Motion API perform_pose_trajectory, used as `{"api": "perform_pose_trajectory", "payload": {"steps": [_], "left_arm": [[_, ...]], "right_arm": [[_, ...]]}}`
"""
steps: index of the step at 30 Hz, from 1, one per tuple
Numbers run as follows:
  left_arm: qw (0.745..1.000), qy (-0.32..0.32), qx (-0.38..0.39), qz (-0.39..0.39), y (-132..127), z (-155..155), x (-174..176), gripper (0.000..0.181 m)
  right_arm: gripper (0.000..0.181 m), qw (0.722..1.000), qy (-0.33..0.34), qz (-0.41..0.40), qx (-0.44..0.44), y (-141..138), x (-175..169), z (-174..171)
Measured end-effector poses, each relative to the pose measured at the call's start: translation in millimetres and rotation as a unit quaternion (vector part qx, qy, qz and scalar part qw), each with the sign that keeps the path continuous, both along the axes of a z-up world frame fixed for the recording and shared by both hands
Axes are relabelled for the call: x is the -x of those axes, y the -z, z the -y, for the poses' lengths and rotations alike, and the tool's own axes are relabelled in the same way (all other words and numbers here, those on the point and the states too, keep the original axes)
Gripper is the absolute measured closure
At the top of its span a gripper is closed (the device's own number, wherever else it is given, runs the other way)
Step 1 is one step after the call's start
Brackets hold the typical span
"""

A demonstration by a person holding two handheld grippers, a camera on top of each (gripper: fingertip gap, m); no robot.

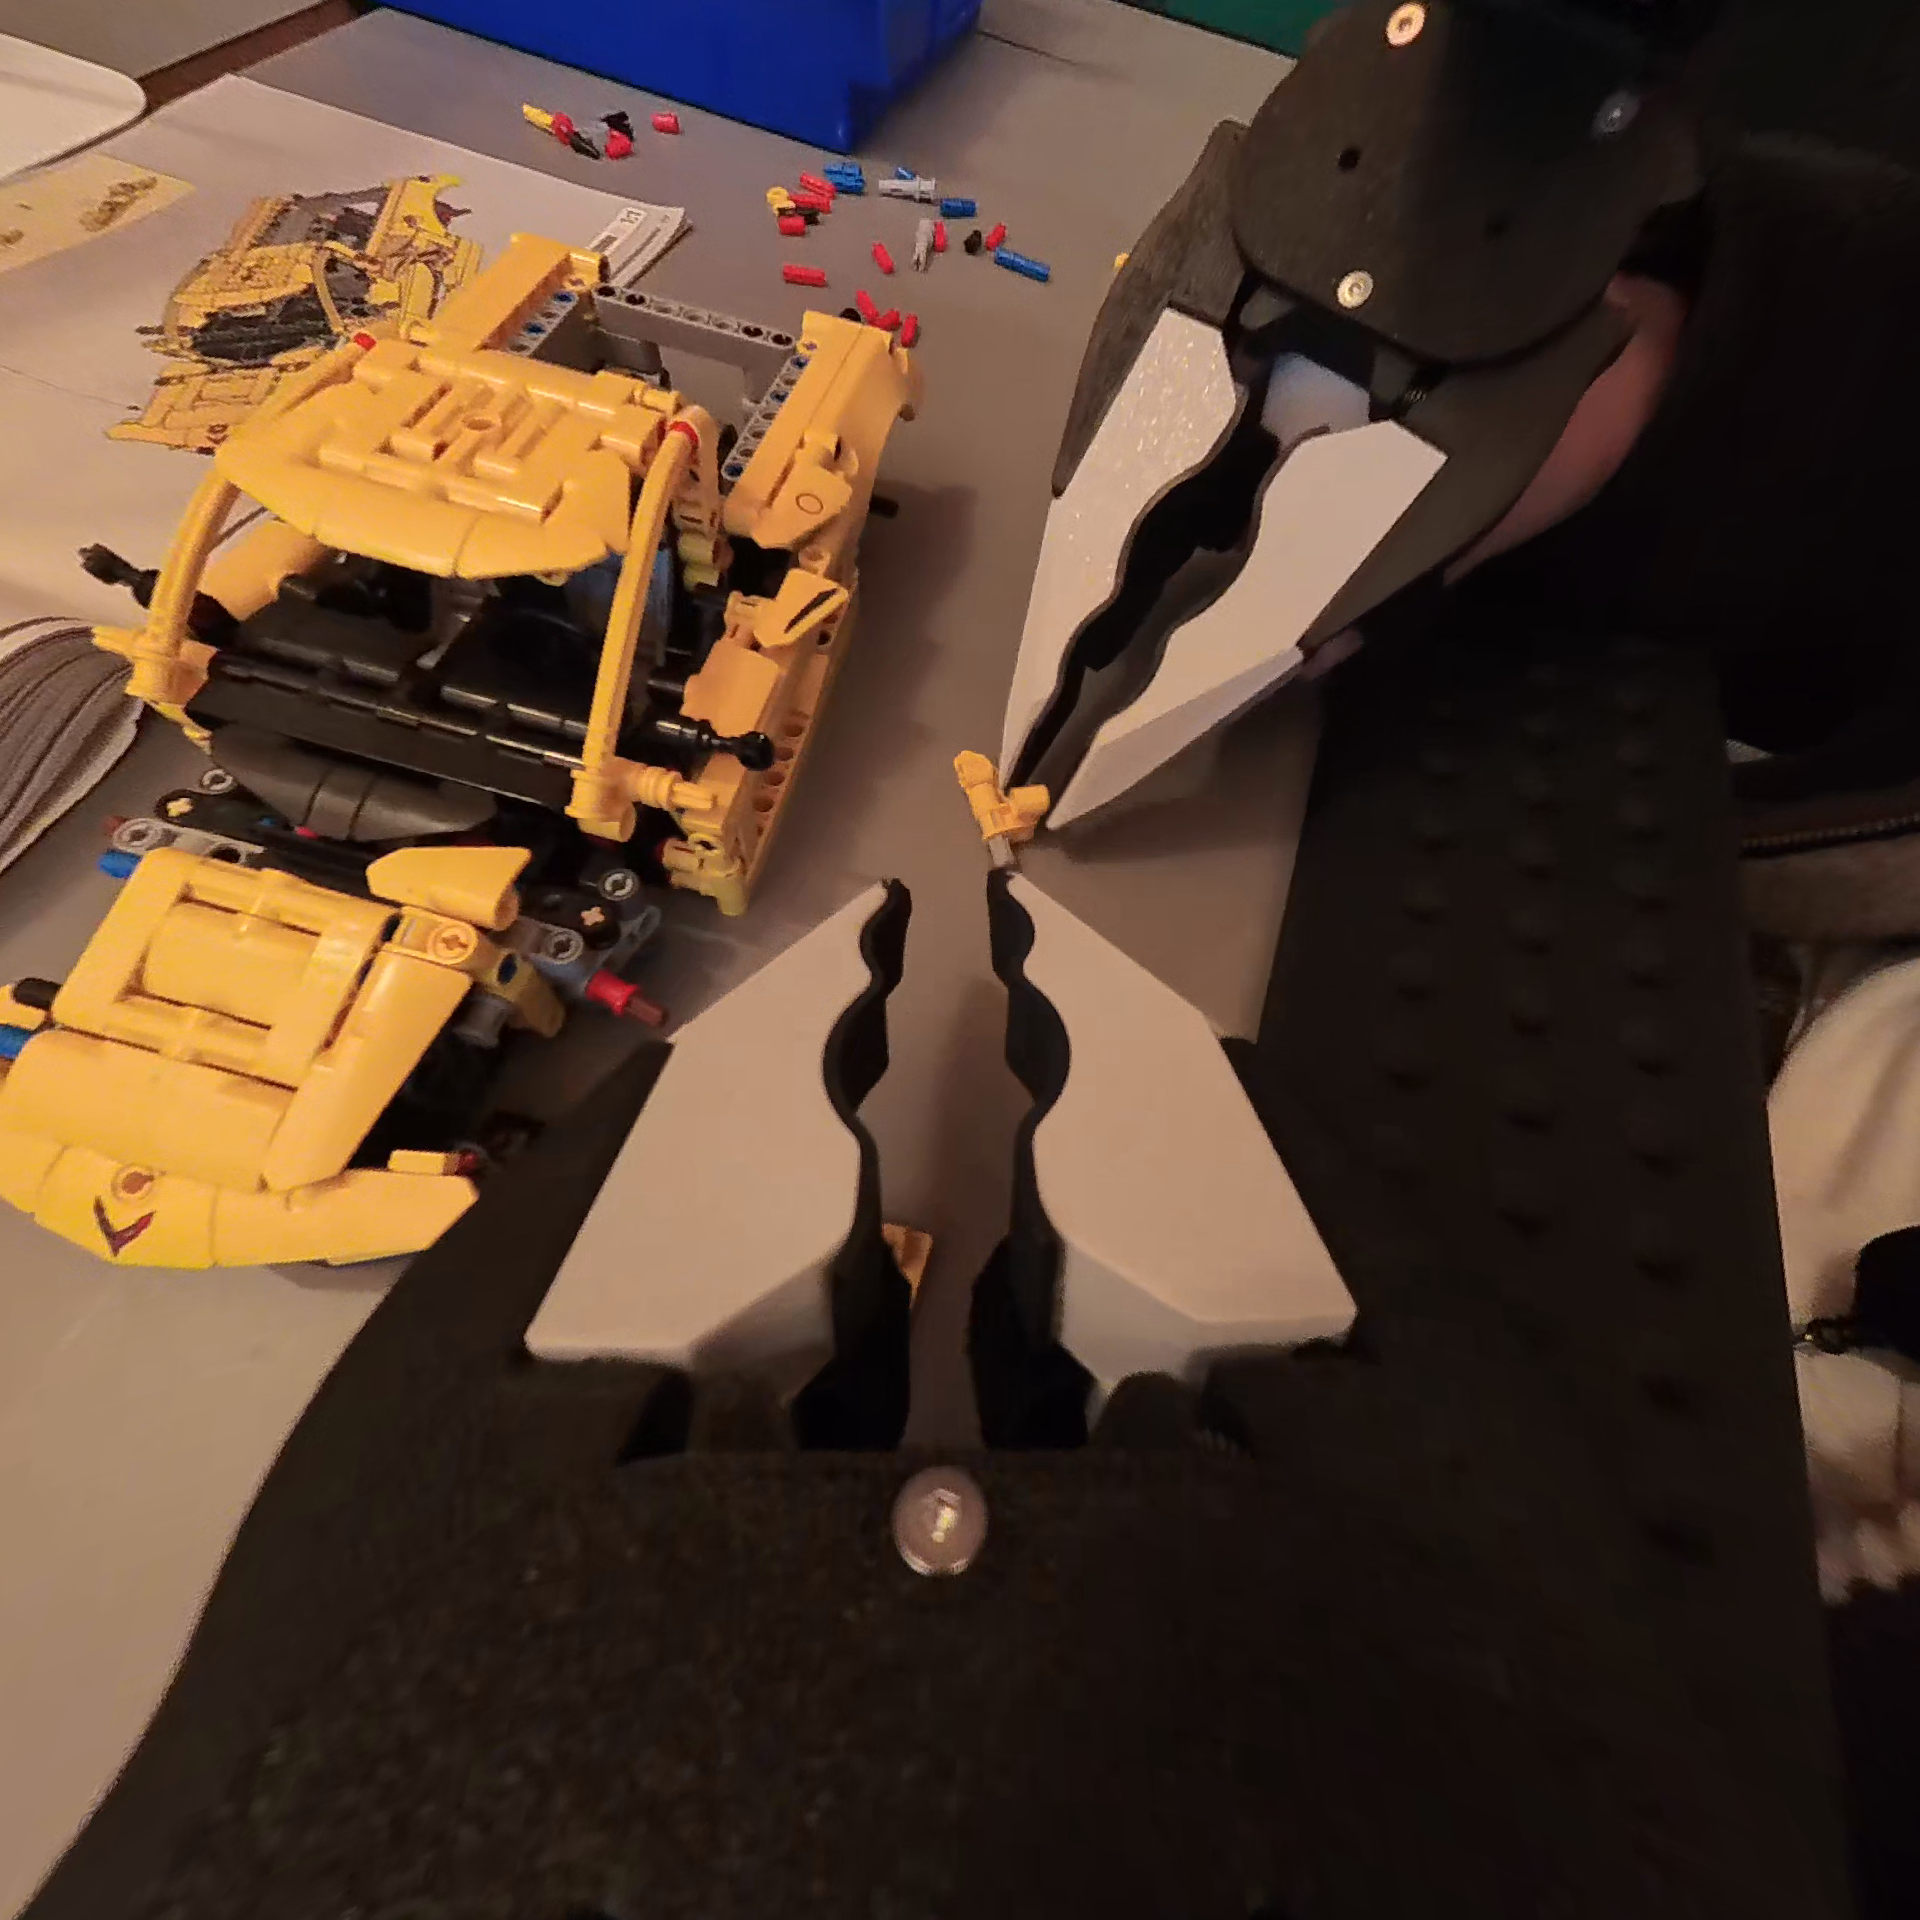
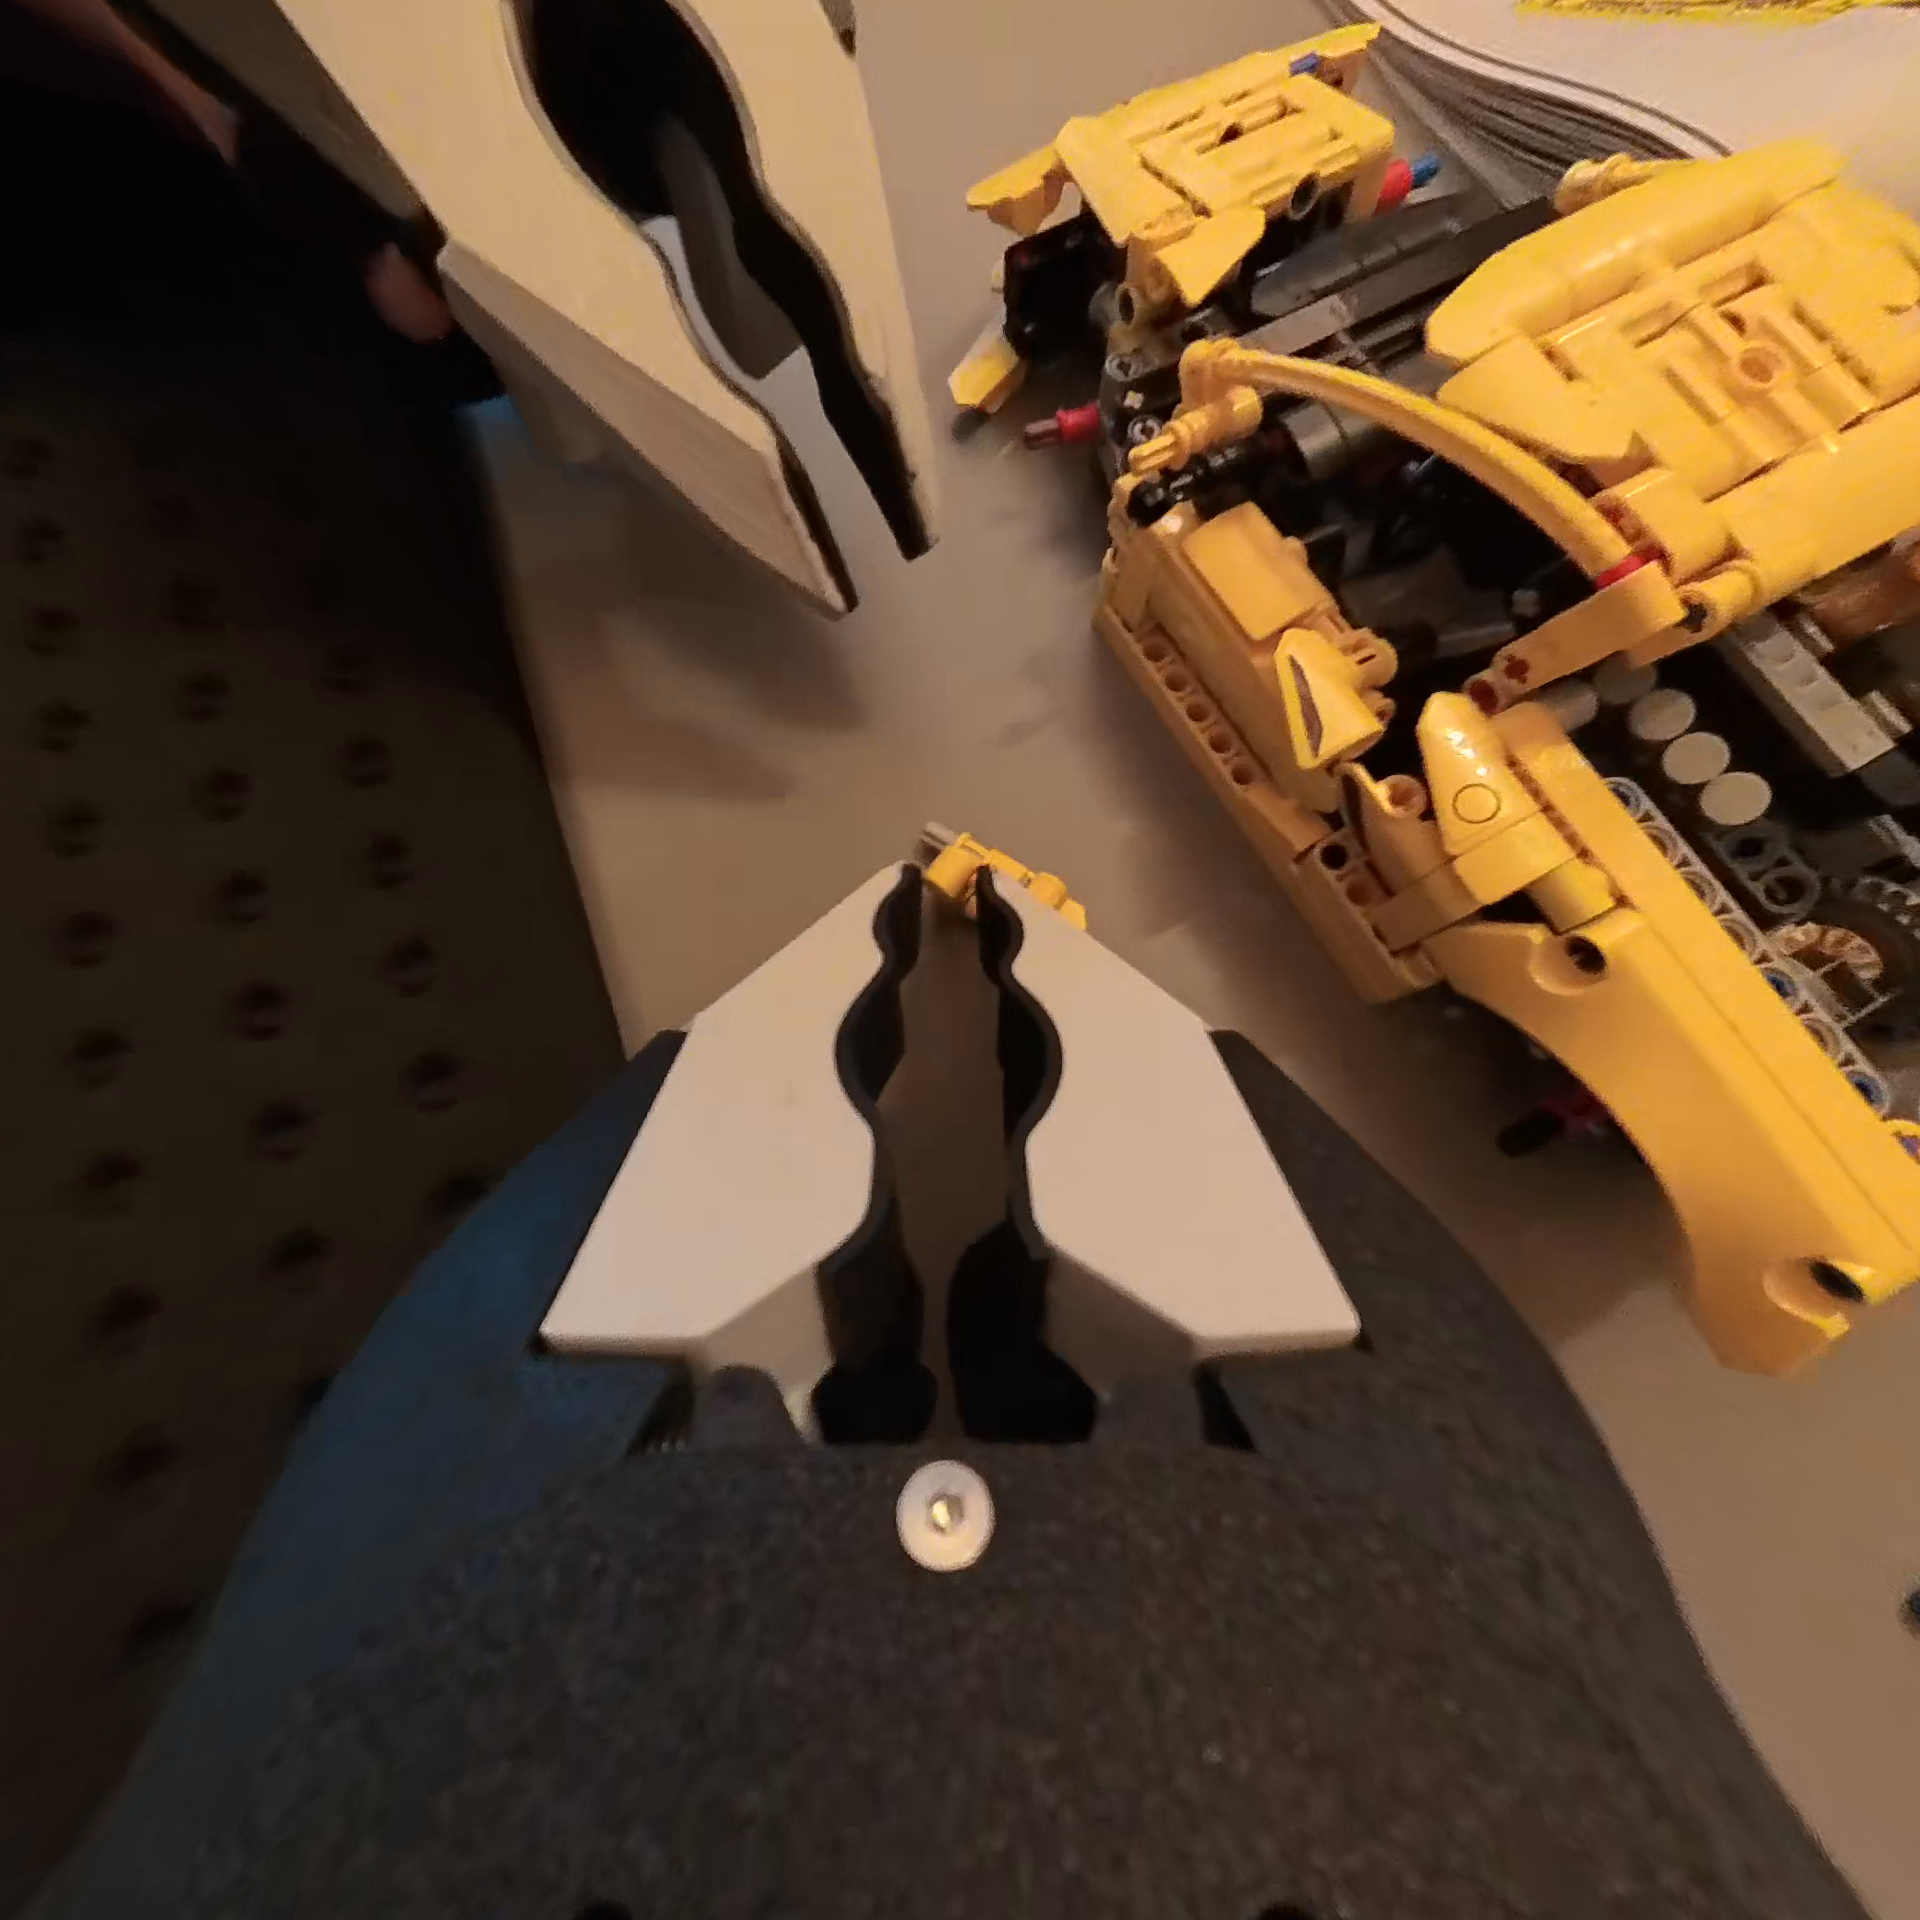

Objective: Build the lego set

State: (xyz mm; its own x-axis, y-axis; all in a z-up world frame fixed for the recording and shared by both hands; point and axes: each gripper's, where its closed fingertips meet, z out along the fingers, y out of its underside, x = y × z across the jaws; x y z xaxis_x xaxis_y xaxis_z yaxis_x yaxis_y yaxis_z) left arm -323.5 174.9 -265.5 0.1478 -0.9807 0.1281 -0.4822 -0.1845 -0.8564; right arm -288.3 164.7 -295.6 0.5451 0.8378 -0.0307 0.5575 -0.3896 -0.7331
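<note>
A small yellow connector piece [image 1: 1000, 805] with a grey pin lies on the grey table. My right gripper [image 2: 948, 878] is shut on it [image 2: 956, 860], tips down at the table; the gripper also shows in the left wrist view [image 1: 1031, 812]. My left gripper [image 1: 945, 883] is open and empty, its tips just short of the piece's grey pin; in the right wrist view it [image 2: 878, 577] hangs above left. The half-built yellow car [image 1: 499, 582] stands to the left, with its yellow front section [image 1: 229, 1049] nearer; the car fills the right of the right wrist view [image 2: 1558, 727].
Loose red, blue and grey pins [image 1: 894, 229] lie scattered behind the car, before a blue bin [image 1: 707, 52]. An open instruction booklet [image 1: 208, 260] lies under and behind the car. A dark studded mat [image 1: 1507, 1039] borders the table's right. A hand [image 1: 1621, 416] holds the right gripper. My hands' fingertips stand some 5 cm from each other.
</note>
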Motion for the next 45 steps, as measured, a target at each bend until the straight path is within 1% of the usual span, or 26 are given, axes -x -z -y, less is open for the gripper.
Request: {"api": "perform_pose_trajectory", "payload": {"steps": [3, 4, 6, 8, 9, 12, 14, 17, 19, 23, 27, 38, 45], "left_arm": [[1.000, 0.011, -0.004, -0.006, 2.2, 4.4, -1.5, 0.166], [1.000, 0.014, -0.008, -0.008, 2.8, 5.5, -2.0, 0.165], [0.999, 0.021, -0.023, -0.005, 0.1, 7.8, -3.5, 0.163], [0.998, 0.035, -0.037, 0.022, -11.5, 14.1, -6.5, 0.161], [0.997, 0.042, -0.038, 0.043, -19.7, 17.8, -7.8, 0.161], [0.994, 0.052, -0.020, 0.099, -41.9, 23.4, -8.1, 0.162], [0.993, 0.060, -0.014, 0.105, -44.2, 26.7, -7.9, 0.163], [0.992, 0.072, -0.045, 0.094, -40.9, 32.7, -9.5, 0.163], [0.992, 0.065, -0.063, 0.084, -38.1, 30.2, -10.0, 0.165], [0.992, 0.061, -0.060, 0.093, -42.1, 27.1, -11.2, 0.172], [0.992, 0.055, -0.075, 0.082, -39.1, 24.3, -12.3, 0.175], [0.985, 0.008, -0.170, 0.040, -36.3, 6.5, -12.3, 0.177], [0.977, 0.011, -0.211, 0.031, -36.7, 5.4, -11.7, 0.178]], "right_arm": [[0.171, 1.000, 0.003, 0.000, 0.006, 0.4, 0.6, -1.6], [0.172, 1.000, 0.000, -0.014, 0.009, -3.2, 3.0, -0.2], [0.172, 0.997, 0.000, -0.080, 0.018, -21.8, 9.5, 1.0], [0.173, 0.985, -0.004, -0.169, 0.045, -44.9, 15.2, 4.8], [0.173, 0.978, -0.009, -0.199, 0.057, -52.5, 16.3, 7.1], [0.173, 0.970, -0.023, -0.235, 0.059, -64.1, 19.3, 12.6], [0.173, 0.965, -0.032, -0.252, 0.064, -69.4, 23.0, 16.2], [0.173, 0.965, -0.029, -0.254, 0.066, -69.4, 22.8, 15.6], [0.173, 0.963, -0.031, -0.257, 0.068, -70.2, 23.3, 16.2], [0.173, 0.965, -0.026, -0.253, 0.069, -68.2, 24.6, 14.6], [0.173, 0.965, -0.012, -0.252, 0.076, -65.7, 23.5, 11.3], [0.172, 0.962, 0.050, -0.257, 0.084, -59.9, 24.5, -3.3], [0.173, 0.951, 0.057, -0.285, 0.109, -62.3, 25.4, -4.8]]}}
